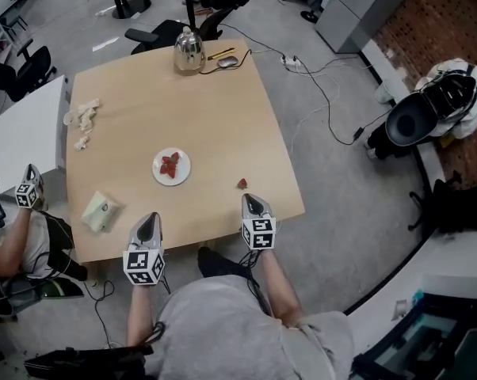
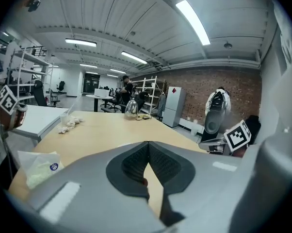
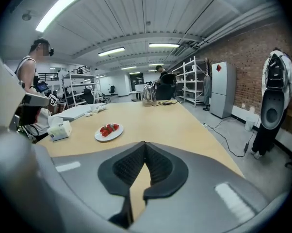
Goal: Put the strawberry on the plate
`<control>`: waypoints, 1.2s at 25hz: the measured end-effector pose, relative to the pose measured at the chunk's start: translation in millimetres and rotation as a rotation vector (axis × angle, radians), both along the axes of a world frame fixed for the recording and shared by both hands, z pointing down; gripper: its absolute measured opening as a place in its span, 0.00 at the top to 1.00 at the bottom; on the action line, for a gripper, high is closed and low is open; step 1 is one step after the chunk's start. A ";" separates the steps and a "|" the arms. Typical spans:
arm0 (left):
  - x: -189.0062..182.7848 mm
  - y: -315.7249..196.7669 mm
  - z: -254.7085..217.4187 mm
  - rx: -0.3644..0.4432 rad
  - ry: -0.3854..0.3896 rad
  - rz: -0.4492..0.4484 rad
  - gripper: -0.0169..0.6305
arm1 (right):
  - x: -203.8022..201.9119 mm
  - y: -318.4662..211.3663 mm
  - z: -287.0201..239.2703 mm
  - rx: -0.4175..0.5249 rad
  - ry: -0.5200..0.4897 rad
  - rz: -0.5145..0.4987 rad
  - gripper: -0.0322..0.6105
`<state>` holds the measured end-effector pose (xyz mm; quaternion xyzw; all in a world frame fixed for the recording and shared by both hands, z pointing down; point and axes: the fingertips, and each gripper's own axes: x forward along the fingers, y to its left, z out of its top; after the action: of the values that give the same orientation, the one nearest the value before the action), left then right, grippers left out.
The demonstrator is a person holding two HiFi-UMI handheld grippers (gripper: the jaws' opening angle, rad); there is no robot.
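A white plate (image 1: 181, 159) holding a few strawberries (image 1: 169, 165) sits near the middle of the wooden table (image 1: 223, 125). One loose strawberry (image 1: 242, 184) lies right of the plate, close to the front edge. My right gripper (image 1: 252, 199) is just behind that berry at the table edge, jaws shut and empty. My left gripper (image 1: 150, 217) is also shut, at the front edge, nearer me than the plate. The right gripper view shows the plate (image 3: 108, 135) ahead on the left, past its shut gripper (image 3: 145, 143). In the left gripper view the gripper (image 2: 147, 143) is shut, with a red speck (image 2: 144, 181) low in the gap.
A metal kettle (image 1: 189, 51) and a mouse (image 1: 227, 61) stand at the far edge. Crumpled paper (image 1: 85, 115) lies at the left, a tissue pack (image 1: 100, 210) at the front left. Another person (image 1: 17, 236) sits left of the table. Cables (image 1: 326, 85) run over the floor on the right.
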<state>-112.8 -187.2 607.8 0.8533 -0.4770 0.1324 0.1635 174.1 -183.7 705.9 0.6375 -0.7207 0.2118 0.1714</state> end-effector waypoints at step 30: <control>-6.2 -33.4 16.0 -0.070 -0.035 -0.026 0.95 | 27.8 -61.8 103.8 -0.304 0.045 0.016 0.72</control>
<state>-119.0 -220.5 623.8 0.8383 -0.4861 0.1618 0.1866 202.0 -245.5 809.6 0.6144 -0.6712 0.3055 0.2805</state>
